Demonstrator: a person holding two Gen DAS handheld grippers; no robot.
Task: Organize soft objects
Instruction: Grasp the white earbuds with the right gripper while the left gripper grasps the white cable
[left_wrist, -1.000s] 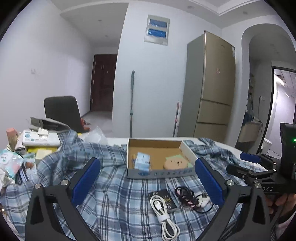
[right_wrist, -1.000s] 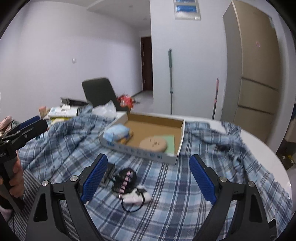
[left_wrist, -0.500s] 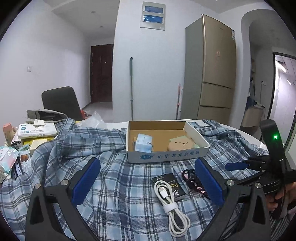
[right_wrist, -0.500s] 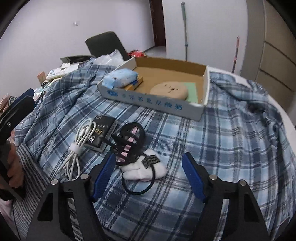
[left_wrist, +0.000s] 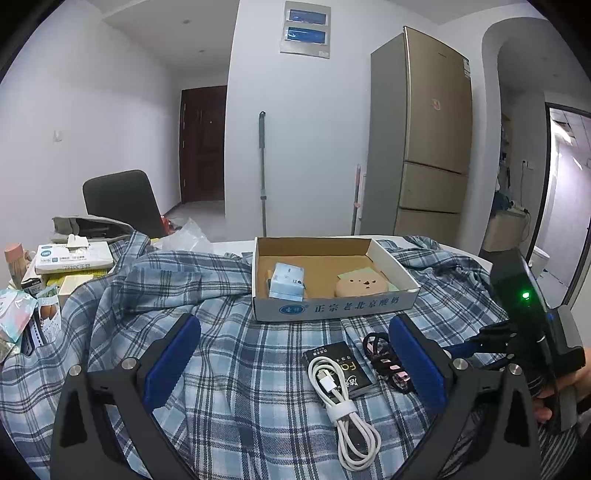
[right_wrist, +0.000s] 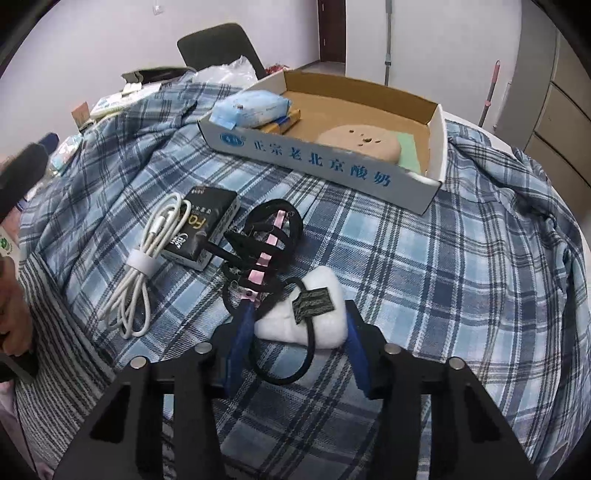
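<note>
right gripper (right_wrist: 301, 325): pointing steeply down at the cloth, jaws closing around the white pad (right_wrist: 306, 321); blue fingers (right_wrist: 242, 332) flank it on both sides, left one about touching, right one tight against its edge; cannot tell if they press yet; pad not lifted
white pad: soft, white, lying on the plaid cloth (right_wrist: 461, 258), dark green patch on top, black hair tie (right_wrist: 284, 365) looped over it
hair ties: bundle of black ties on a pink card (right_wrist: 267, 247), just beyond the pad, touching the tie loop
left gripper (left_wrist: 295, 365): jaws wide apart, nothing between them, hovering low over the cloth; cable and black pack lie on the cloth in the gap
cable (left_wrist: 341, 402): white, coiled with a strap, partly on the black pack (left_wrist: 345, 365)
box (left_wrist: 332, 306): open cardboard tray on the cloth, beyond the small items; blue print on the front wall
in box: blue tissue pack (left_wrist: 286, 282) at left, on something yellow; tan round cushion (left_wrist: 360, 286) with a face at right, on a green sheet
cloth: blue plaid shirt spread over the table, rumpled
person: hand (left_wrist: 565, 391) on the right gripper handle at right edge of left view; striped sleeve in right view
left of table: tissue box (left_wrist: 74, 254), packets, clutter
room: black chair (left_wrist: 122, 203), fridge (left_wrist: 424, 147), mop against wall, dark door
</note>
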